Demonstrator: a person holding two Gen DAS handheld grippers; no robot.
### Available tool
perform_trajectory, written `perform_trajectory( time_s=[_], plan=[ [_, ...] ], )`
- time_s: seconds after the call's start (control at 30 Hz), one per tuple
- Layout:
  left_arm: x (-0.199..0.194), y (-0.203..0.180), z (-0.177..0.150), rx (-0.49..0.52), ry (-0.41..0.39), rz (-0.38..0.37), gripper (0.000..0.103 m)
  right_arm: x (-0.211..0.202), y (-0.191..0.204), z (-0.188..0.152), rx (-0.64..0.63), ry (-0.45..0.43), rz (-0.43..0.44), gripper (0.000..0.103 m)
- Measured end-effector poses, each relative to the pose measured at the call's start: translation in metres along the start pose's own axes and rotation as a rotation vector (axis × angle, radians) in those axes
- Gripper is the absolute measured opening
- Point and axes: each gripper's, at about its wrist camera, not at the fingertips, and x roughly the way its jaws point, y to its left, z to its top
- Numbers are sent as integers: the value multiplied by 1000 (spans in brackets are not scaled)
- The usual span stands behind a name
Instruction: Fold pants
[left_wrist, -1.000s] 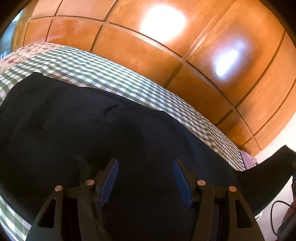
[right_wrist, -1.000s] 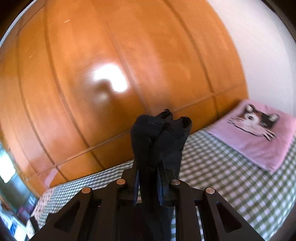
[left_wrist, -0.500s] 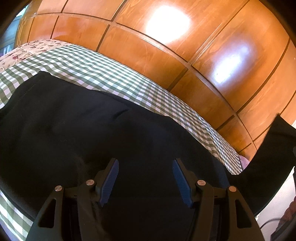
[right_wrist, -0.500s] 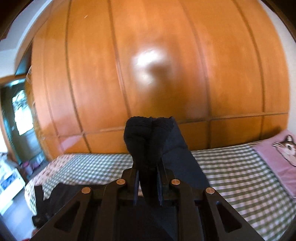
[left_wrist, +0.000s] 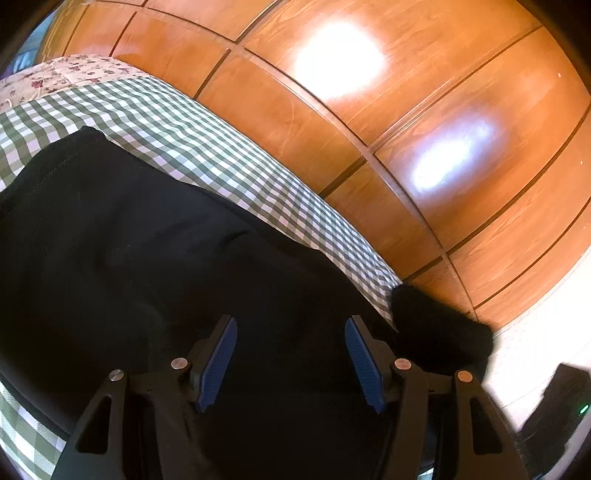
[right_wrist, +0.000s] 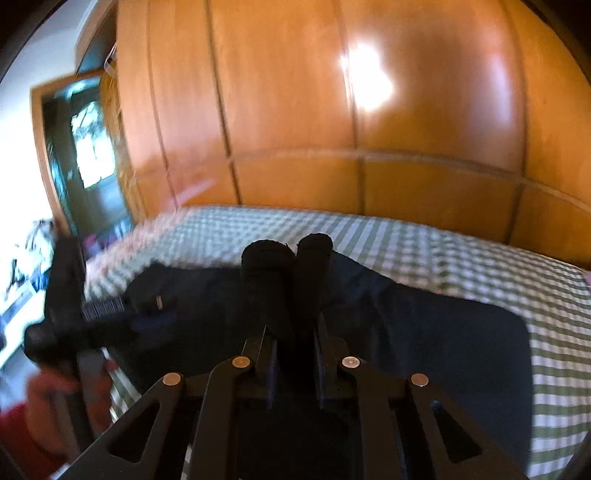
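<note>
Dark navy pants (left_wrist: 155, 266) lie spread on a green checked bed (left_wrist: 207, 147). My left gripper (left_wrist: 290, 360) hovers open just above the pants, with nothing between its blue pads. My right gripper (right_wrist: 293, 350) is shut on the bunched leg ends of the pants (right_wrist: 288, 273), which stick up past its fingers, above the flat part of the pants (right_wrist: 443, 332). The carried leg ends show at the right of the left wrist view (left_wrist: 439, 328). The left gripper shows blurred at the left of the right wrist view (right_wrist: 66, 314).
A glossy wooden wardrobe wall (left_wrist: 406, 110) runs along the far side of the bed. A floral cloth (left_wrist: 66, 72) covers the bed's far left end. A doorway (right_wrist: 88, 155) shows at the left in the right wrist view.
My right gripper has swung left and down with the leg ends, from high near the pillow end to over the spread pants. The left gripper has stayed open over the pants.
</note>
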Motion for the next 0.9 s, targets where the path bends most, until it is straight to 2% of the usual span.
perform_trajectory(
  time_s=[0.13,0.27,0.3,0.37,0.43,0.47,0.5,0.6,0.7,0.8,0.9],
  plan=[
    [2,-2,-2,-2,10,-18,62,22,9,-25,-47,82,17,17],
    [7,-9,-7,21,29,-35,62,33,6,-42,-58,133,41,22],
    [9,-12,-9,27,40,-45,62,32,3,-45,-47,132,54,25],
    [14,-15,-12,28,64,-66,62,26,-3,-49,-13,125,113,43],
    [17,-18,-15,27,84,-92,62,15,-12,-53,38,105,173,50],
    [19,-21,-16,26,92,-112,63,6,-16,-55,57,85,183,50],
    [20,-23,-17,26,98,-129,69,-6,-21,-58,65,61,180,50],
    [23,-31,-20,32,105,-175,78,-46,-37,-69,71,-18,90,51],
    [31,-38,-21,30,126,-194,82,-86,-68,-81,139,-67,-45,55],
    [45,-43,-24,11,166,-206,82,-118,-105,-101,264,-46,-179,55],
    [58,-46,-27,-18,193,-215,81,-126,-126,-121,338,26,-233,55]
  ],
)
